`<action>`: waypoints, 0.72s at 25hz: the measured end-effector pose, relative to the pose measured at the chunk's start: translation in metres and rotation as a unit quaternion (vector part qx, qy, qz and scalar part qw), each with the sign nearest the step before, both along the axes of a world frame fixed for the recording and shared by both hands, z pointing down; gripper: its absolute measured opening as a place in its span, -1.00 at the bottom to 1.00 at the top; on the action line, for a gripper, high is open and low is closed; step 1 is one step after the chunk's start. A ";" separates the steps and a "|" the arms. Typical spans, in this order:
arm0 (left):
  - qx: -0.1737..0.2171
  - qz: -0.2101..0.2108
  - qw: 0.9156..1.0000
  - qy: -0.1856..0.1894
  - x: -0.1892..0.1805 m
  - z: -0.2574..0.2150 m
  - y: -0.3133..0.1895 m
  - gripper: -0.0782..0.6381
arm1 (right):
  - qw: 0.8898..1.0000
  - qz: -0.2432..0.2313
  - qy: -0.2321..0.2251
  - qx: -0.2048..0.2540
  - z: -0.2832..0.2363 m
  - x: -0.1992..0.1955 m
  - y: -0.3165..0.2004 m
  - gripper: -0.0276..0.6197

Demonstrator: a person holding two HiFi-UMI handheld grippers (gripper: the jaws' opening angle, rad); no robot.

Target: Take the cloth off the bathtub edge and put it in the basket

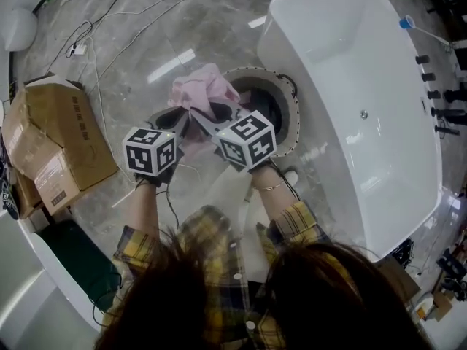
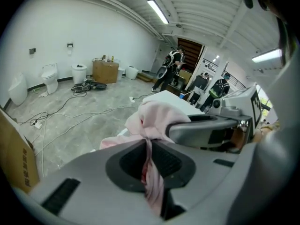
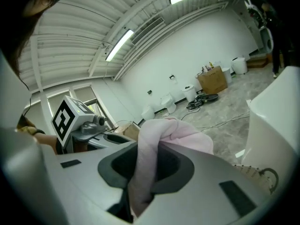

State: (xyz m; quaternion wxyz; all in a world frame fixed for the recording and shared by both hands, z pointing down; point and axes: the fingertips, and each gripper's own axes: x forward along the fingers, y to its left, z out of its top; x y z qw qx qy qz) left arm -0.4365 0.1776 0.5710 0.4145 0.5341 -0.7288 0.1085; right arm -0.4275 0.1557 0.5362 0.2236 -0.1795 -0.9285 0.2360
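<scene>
While both tongs share the load, the cloth [image 1: 198, 92] rides bunched in the air at the basket's [image 1: 291, 117] left rim, clear of the tub [image 1: 350, 130]. The left gripper [image 2: 149, 161] is nearly pressed together on a thin fold, and the right gripper [image 3: 140, 172] clamps a thicker wad. The two-point hold likely gathers loose ends so they drop inside the rim.

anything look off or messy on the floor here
The cardboard box at left looks crushed, flaps splayed open, and loose cables trail across the floor beside it.
</scene>
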 end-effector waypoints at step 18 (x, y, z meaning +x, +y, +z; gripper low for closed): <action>0.011 0.090 0.993 0.073 0.105 0.097 -0.146 -0.65 | 0.992 0.075 0.095 0.044 0.097 0.102 -0.145 -0.64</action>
